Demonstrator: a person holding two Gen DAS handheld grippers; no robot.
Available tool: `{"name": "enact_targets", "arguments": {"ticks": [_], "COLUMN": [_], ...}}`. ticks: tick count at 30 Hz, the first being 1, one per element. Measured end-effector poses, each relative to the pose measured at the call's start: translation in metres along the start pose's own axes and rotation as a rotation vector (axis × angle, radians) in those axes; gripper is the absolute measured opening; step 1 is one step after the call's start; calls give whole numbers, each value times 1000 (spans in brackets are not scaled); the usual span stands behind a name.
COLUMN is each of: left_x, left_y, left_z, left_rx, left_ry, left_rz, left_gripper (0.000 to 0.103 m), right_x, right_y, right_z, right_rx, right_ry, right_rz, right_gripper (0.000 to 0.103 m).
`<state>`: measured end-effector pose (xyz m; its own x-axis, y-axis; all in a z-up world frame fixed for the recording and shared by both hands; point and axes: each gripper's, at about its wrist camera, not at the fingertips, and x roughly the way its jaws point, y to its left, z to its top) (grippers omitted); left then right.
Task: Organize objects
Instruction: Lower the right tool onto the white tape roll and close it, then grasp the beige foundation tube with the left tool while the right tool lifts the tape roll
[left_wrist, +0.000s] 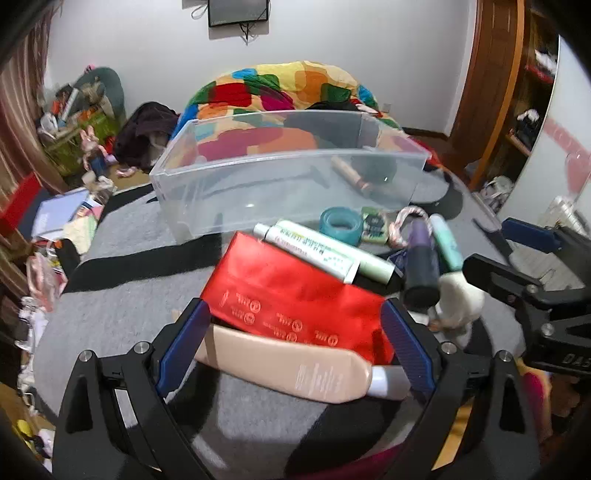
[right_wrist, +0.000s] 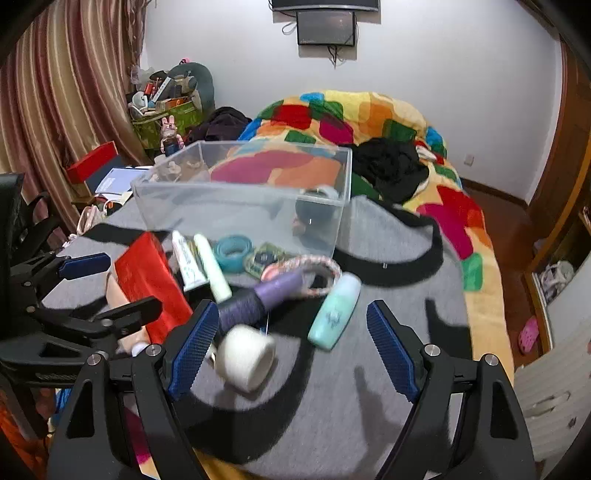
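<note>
We see a clear plastic bin (left_wrist: 288, 173) at the far edge of the grey-and-black blanket (left_wrist: 122, 302), holding what looks like a tan tube (left_wrist: 349, 173) and a dark item (right_wrist: 314, 218); we cannot tell what either is through the walls.

In front of the bin lies a loose cluster: red pouch (left_wrist: 291, 295), white tube (left_wrist: 306, 247), pale green tube (right_wrist: 212, 271), teal tape ring (left_wrist: 341, 223), small green packet (left_wrist: 375, 223), pink-white cord (right_wrist: 314, 267), purple bottle (right_wrist: 258, 299), mint bottle (right_wrist: 334, 314), white jar (right_wrist: 245, 356). Most are blurred.

Left gripper (left_wrist: 295, 341) is released, jaws wide either side of a beige tube (left_wrist: 295, 367) partly tucked under the pouch; pads not pressing.

Right gripper (right_wrist: 291, 343) is released too, jaws apart around the jar and mint bottle, gripping nothing.
</note>
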<state>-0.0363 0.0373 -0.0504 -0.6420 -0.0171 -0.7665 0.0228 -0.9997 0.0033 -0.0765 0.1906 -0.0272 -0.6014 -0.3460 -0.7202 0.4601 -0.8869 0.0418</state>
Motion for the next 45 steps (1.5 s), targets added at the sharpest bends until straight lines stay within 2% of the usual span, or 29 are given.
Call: {"name": "enact_targets", "arguments": {"ticks": [8, 10, 12, 20, 22, 26, 28, 32, 34, 36, 37, 41, 42, 45], "left_x": [-6, -11, -16, -45, -46, -29, -23, -20, -22, -26, -27, -31, -32, -34], "left_y": [9, 15, 23, 57, 57, 49, 40, 27, 30, 36, 39, 52, 54, 65], "left_z": [-26, -31, -36, -49, -51, -52, -51, -56, -58, -60, -60, -61, -61, -61], "left_rx": [6, -1, -13, -149, -162, -186, -160, -84, -83, -93, -99, -113, -116, -150], "left_ry": [20, 14, 10, -7, 6, 76, 76, 50, 41, 31, 27, 6, 3, -6], "left_rz": [47, 63, 84, 110, 95, 18, 45, 91, 87, 88, 88, 108, 117, 112], "left_gripper": [94, 94, 94, 96, 97, 97, 97, 97, 92, 77, 73, 38, 34, 33], "right_x": [22, 23, 23, 20, 19, 19, 19, 16, 14, 12, 12, 9, 8, 2], "right_y": [2, 2, 1, 6, 8, 10, 9, 8, 7, 7, 7, 9, 8, 7], "right_z": [-21, -24, -26, -29, -29, -30, -31, -31, -30, -30, -30, -32, -32, -32], "right_rx": [50, 57, 66, 60, 57, 57, 62, 72, 70, 66, 66, 54, 55, 57], "right_ry": [63, 64, 68, 60, 54, 53, 53, 39, 29, 22, 18, 7, 2, -13], "right_rz": [54, 54, 67, 82, 87, 93, 95, 93, 89, 86, 85, 66, 64, 55], "right_gripper": [79, 76, 69, 61, 57, 49, 47, 36, 31, 27, 27, 26, 26, 26]}}
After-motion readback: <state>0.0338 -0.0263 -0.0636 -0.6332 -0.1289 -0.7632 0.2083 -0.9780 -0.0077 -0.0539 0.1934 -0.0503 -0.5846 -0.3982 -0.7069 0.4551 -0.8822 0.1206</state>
